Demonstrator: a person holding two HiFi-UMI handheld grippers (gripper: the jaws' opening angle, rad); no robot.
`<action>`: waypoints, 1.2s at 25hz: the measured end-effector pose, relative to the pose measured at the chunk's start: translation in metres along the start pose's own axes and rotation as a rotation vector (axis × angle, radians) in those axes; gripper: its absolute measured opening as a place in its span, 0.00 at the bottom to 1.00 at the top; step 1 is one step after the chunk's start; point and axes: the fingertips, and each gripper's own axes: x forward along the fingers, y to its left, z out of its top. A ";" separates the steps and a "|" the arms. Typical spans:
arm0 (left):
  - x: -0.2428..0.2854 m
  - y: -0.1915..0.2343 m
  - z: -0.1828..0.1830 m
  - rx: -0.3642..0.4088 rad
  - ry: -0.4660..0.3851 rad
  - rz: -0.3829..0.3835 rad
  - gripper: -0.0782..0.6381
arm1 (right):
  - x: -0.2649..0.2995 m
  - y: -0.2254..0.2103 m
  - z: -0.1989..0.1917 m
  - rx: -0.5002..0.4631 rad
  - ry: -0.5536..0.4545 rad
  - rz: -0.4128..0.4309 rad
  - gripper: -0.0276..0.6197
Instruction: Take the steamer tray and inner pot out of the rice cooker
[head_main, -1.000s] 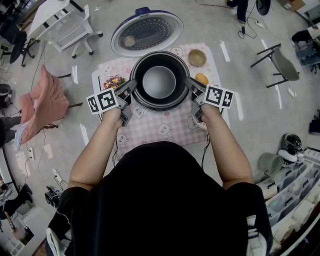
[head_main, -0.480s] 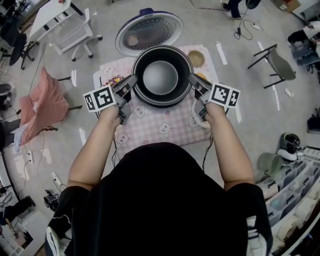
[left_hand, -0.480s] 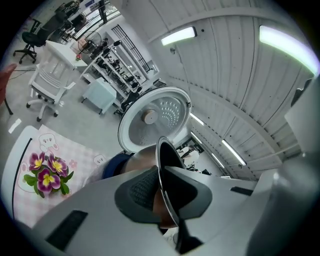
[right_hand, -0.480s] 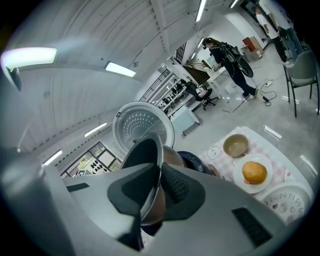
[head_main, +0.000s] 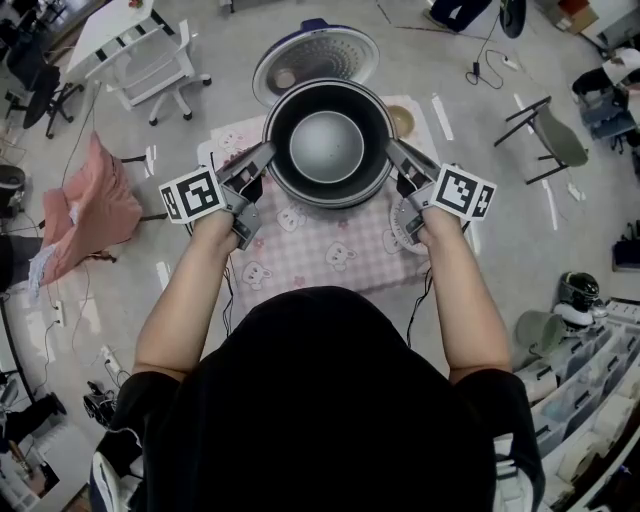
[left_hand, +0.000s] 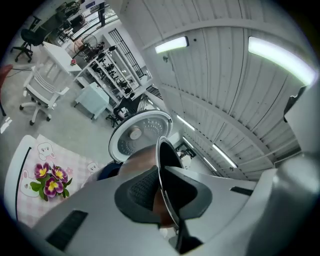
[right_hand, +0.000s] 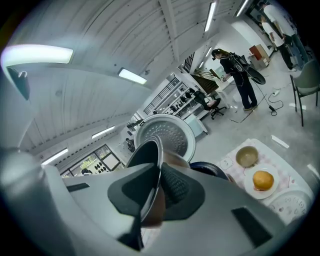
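The tabletop (head_main: 330, 262) is wearing a pink checked cloth with little bears on it; the rice cooker (right_hand: 212, 169) is sitting at the far end of it, with its lid (head_main: 315, 55) standing wide open behind; the inner pot (head_main: 327, 145) is hanging right over the cooker's dark blue body and hiding nearly all of it from the head view; can't tell if the pot's bottom is fully clear of the cooker.

The left hand-held gripper (head_main: 262, 158) is clenching the pot's left rim, one pad pressing inside and the other against the coppery outer wall; the right hand-held gripper (head_main: 392, 152) is doing the same on the right rim, so the pot is being carried between the two, mouth up and roughly level.

A small bowl (right_hand: 246, 156) is resting just right of the cooker; a bun (right_hand: 263, 180) is sitting on a white plate (right_hand: 250, 186) beside it; purple flowers (left_hand: 50, 180) are lying on the cloth to the cooker's left.
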 end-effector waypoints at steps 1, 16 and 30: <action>-0.005 -0.003 0.002 0.004 -0.006 -0.004 0.18 | -0.001 0.006 0.000 -0.004 -0.004 0.006 0.11; -0.094 -0.006 -0.001 0.000 -0.056 0.018 0.18 | 0.005 0.074 -0.048 -0.021 0.046 0.062 0.11; -0.184 0.025 -0.008 -0.020 -0.087 0.091 0.18 | 0.040 0.126 -0.115 -0.018 0.138 0.108 0.11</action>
